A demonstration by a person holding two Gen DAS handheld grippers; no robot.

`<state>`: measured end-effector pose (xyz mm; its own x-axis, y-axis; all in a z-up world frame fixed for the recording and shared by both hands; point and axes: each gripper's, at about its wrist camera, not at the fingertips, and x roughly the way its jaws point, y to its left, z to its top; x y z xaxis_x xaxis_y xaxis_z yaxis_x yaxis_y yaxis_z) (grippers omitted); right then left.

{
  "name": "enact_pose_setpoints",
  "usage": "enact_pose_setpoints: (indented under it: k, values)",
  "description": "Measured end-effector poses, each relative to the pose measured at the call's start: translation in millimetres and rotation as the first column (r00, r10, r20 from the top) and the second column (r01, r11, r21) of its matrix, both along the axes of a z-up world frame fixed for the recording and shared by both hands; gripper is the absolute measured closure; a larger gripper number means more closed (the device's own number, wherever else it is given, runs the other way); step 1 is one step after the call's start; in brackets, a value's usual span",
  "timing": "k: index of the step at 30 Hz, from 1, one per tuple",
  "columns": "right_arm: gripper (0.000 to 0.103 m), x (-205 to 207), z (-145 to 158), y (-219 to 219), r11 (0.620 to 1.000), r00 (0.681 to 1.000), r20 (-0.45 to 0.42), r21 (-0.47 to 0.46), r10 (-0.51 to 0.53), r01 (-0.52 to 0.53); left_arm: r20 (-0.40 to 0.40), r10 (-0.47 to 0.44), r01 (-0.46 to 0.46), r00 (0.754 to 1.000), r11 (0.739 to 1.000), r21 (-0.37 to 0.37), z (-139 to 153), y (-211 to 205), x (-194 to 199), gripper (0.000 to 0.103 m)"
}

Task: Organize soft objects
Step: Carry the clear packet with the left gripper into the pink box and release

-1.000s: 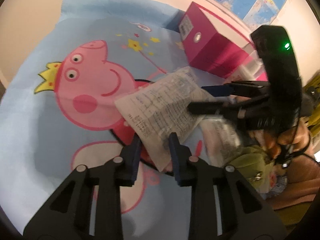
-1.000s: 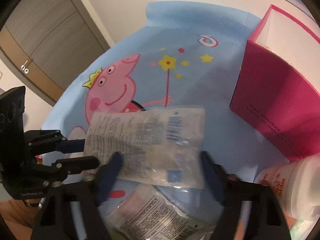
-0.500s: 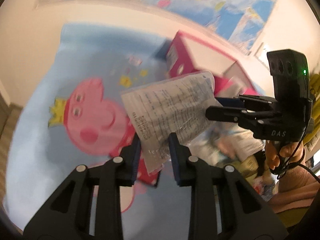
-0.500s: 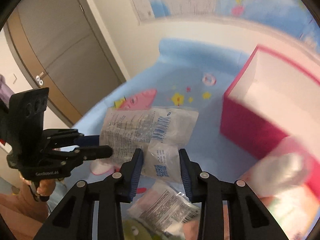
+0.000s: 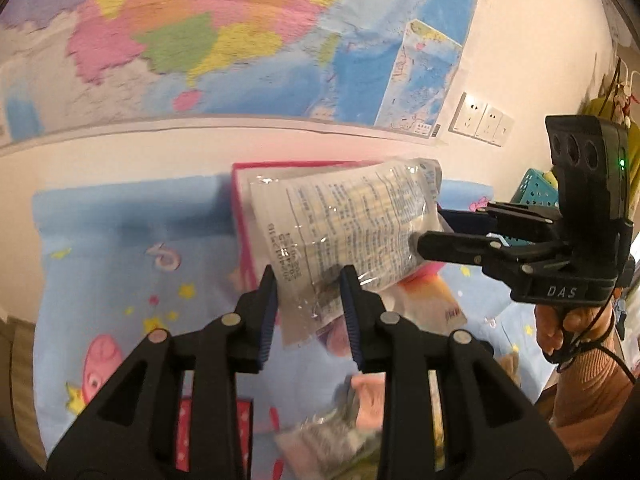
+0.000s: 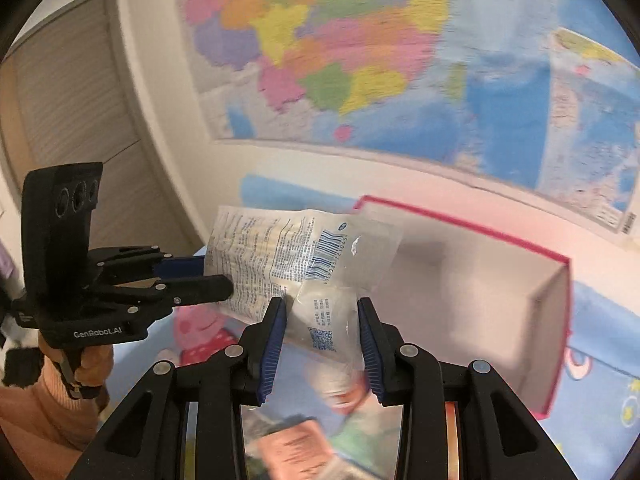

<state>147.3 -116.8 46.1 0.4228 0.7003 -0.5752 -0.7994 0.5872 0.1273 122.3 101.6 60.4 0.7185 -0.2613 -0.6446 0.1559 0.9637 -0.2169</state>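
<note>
Both grippers hold one clear printed plastic packet (image 5: 344,232) in the air above the cartoon-print blue sheet (image 5: 120,240). The left gripper (image 5: 308,300) has its jaws pinching the packet's near edge; the right gripper (image 6: 322,332) pinches its other end. The open pink box (image 6: 500,300) lies at two o'clock in the right wrist view.

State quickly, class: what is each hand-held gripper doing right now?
Left hand-held gripper: closed on one end of the plastic packet.
Right hand-held gripper: closed on the packet's other end.
</note>
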Motion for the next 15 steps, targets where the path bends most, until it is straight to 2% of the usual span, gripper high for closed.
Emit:
enact_pose_setpoints:
  k: [4,6,15]
  values:
    - [0.067,27.6,-10.3,-2.4,0.999,0.998,-0.057,-0.006,-0.033,0.032,-0.047,-0.021,0.021,0.999,1.000,0.003,-6.2,-10.1,31.1,0.070]
    - [0.067,40.2,-16.3,-4.6,0.999,0.996,-0.080,-0.014,-0.049,0.048,-0.096,-0.028,0.027,0.995,1.000,-0.016,-16.0,-12.0,49.3,0.069]
    - [0.064,69.5,-52.1,-2.4,0.997,0.977,-0.204,-0.041,-0.068,0.061,-0.193,0.031,-0.028,0.981,0.999,0.020,-43.1,-15.9,83.1,0.068]
